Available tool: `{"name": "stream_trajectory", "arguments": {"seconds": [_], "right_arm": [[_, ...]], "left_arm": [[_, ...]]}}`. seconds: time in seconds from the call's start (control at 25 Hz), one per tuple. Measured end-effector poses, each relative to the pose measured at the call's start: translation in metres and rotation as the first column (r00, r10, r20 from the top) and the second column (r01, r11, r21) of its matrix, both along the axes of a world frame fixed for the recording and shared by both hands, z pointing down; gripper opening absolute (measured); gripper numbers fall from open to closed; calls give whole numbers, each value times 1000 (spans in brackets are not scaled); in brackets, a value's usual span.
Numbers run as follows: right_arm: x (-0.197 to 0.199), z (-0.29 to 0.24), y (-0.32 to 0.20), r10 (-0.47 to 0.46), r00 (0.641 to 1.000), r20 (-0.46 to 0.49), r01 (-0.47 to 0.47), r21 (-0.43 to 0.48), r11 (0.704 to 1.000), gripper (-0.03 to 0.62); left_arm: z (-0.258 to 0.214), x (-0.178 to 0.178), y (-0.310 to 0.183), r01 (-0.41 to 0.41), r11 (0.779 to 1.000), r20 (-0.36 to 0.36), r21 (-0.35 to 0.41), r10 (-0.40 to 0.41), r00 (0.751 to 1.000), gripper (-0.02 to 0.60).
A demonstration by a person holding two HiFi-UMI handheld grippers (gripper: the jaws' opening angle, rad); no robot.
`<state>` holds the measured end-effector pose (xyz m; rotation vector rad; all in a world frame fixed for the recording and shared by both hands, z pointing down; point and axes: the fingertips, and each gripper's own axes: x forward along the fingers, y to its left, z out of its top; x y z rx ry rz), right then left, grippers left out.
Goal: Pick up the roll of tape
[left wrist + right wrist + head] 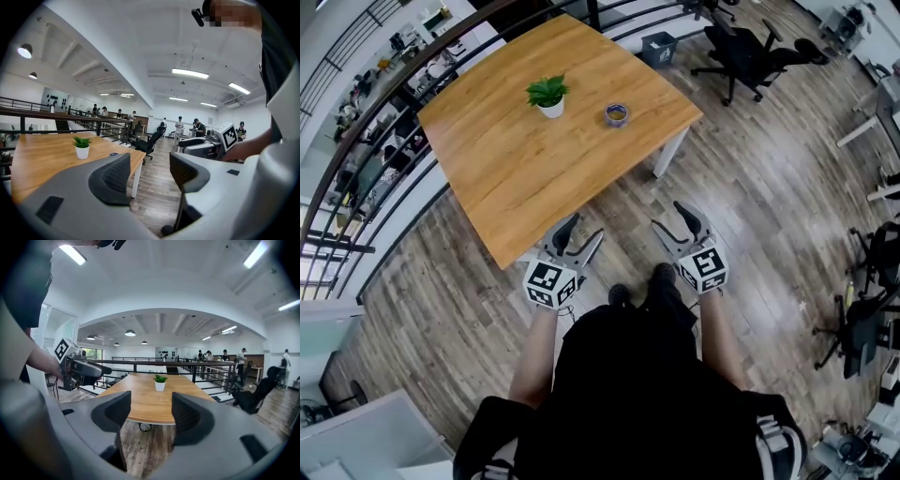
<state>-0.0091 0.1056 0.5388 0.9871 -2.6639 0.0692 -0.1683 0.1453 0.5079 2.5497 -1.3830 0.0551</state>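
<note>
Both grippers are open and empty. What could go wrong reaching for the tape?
The roll of tape lies flat far across the table; an off-centre grab might slide it toward the edge. The potted plant stands beside it, so the left gripper could tip it reaching in.

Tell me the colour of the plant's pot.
The pot is white, clearest in the right gripper view.

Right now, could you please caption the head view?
Left gripper and right gripper, both open, face a table bearing roll of tape and plant.
</note>
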Motion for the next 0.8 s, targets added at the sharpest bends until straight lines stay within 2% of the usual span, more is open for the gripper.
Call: {"name": "stream_trajectory", "arguments": {"seconds": [0.32, 0.8], "right_arm": [[-7, 0, -25, -5, 1000, -1, 5, -4, 1000, 281], [-5, -2, -82, -54, 999, -1, 54, -8, 999, 278]], "left_arm": [[1, -9, -21, 19, 1000, 4, -8, -19, 1000, 262], [1, 1, -71, 48, 999, 3, -11, -48, 999, 262]]}}
